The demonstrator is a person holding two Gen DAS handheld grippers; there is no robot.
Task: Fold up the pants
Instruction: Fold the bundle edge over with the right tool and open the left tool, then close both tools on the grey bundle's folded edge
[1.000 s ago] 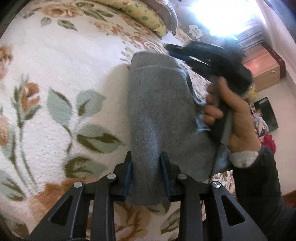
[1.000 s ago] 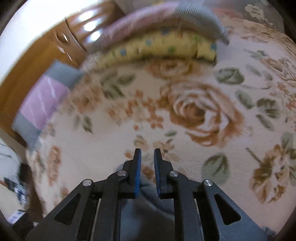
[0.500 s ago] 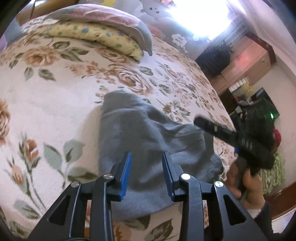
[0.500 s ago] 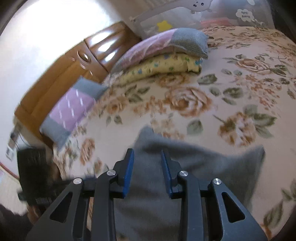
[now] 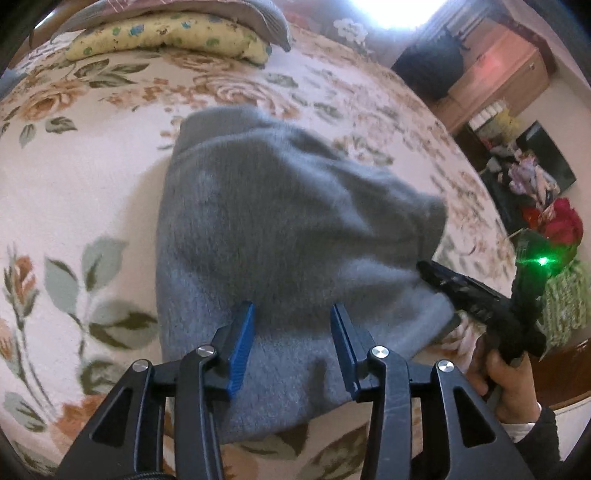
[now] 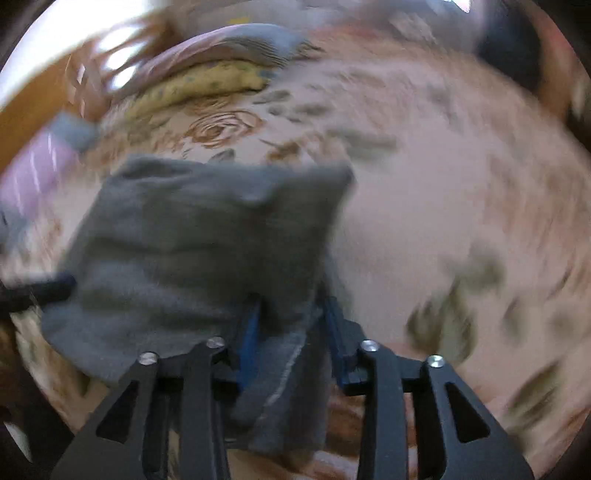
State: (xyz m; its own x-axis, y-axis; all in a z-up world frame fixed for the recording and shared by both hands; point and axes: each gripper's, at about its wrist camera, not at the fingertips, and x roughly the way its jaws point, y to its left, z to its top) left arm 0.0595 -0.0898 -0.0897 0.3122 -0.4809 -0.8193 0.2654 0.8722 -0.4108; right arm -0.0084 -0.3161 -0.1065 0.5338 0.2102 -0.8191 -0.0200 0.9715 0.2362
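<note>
We see the grey pants (image 5: 280,236) lying folded in a thick bundle on a bed, on a cream bedspread (image 5: 92,184) printed with brown roses and green leaves. The bundle sits toward the bed's near edge, about midway along it, well apart from the head end. There, a yellow dotted pillow (image 5: 173,37) lies under a grey and pink pillow (image 5: 258,11), and in the right wrist view a lilac pillow (image 6: 33,173) shows at the bed's left side, blurred. Past the bed's far right corner stand a wooden cabinet (image 5: 495,77) and a dark shelf of clutter (image 5: 528,173), with strong light from above.

Our left gripper (image 5: 291,343) hangs over the bundle's near end, its blue pads (image 5: 242,347) spread and opening, cloth beneath them but not pinched. Our right gripper (image 6: 291,328) is also opening; a hemmed flap of the pants lies between its jaws, and we see no pinch. From the left wrist view it appears at the bundle's right corner, held by a hand (image 5: 509,384) in a dark sleeve.
</note>
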